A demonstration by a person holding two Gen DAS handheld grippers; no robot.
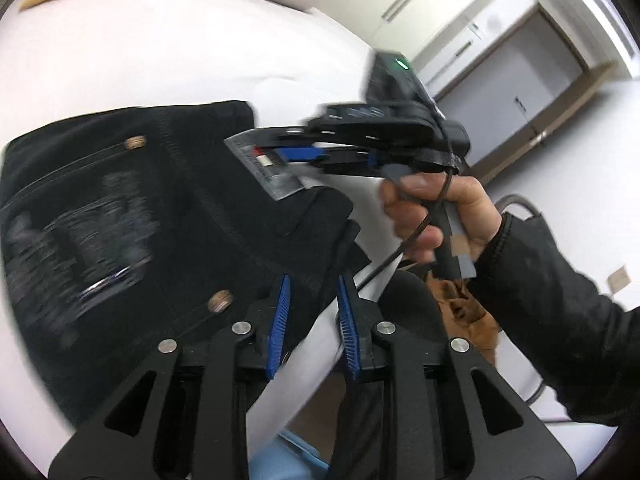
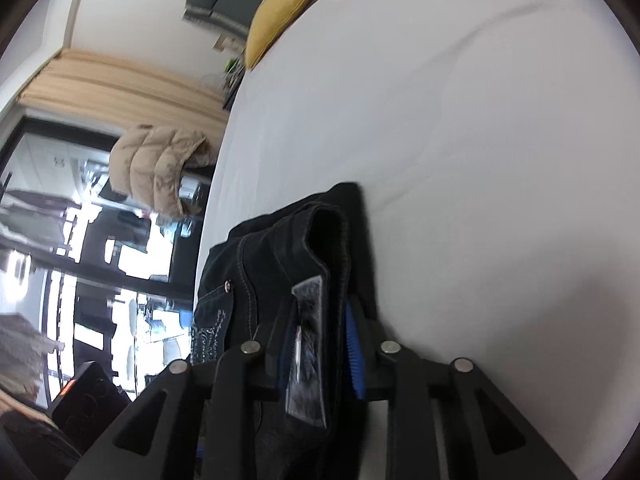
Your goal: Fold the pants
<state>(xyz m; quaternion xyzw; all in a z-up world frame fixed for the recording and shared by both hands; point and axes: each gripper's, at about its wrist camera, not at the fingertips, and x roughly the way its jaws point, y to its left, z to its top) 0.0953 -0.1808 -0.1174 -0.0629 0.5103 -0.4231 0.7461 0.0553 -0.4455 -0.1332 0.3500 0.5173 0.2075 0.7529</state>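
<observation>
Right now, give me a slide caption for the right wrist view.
Right gripper clamps the folded black pants at the waistband on a white bed.

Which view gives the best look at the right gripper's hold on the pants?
The right wrist view: the right gripper closes on the black pants at the waistband label. The left wrist view shows that gripper from the side, blurred, at the same label.
</observation>
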